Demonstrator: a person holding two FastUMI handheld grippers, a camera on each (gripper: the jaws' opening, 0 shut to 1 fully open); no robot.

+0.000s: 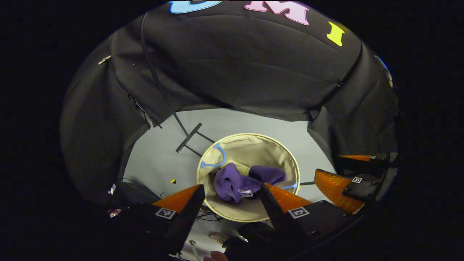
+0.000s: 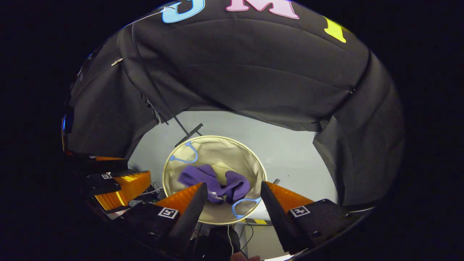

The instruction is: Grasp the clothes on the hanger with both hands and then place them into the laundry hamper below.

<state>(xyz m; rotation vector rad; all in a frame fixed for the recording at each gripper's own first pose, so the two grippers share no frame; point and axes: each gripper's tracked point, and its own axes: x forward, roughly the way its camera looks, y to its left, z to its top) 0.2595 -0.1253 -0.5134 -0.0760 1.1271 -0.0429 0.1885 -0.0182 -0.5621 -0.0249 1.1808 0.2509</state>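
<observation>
Crumpled purple fleece garment point(image 1: 241, 181) lies inside round beige fabric laundry hamper point(image 1: 290, 159) w/ blue handles. Left gripper point(image 1: 232, 197) & right gripper point(image 2: 233, 195) hover above, jaws apart, empty. Task looks done.

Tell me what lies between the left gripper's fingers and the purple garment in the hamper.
Nothing: in the left gripper view the left gripper hangs open above the hamper, open air down to the purple garment.

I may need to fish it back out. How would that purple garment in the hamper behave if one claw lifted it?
The purple garment lies crumpled in folds, so it is probably floppy and would drape. It looks light. The hamper seems soft-walled, so it may shift.
</observation>
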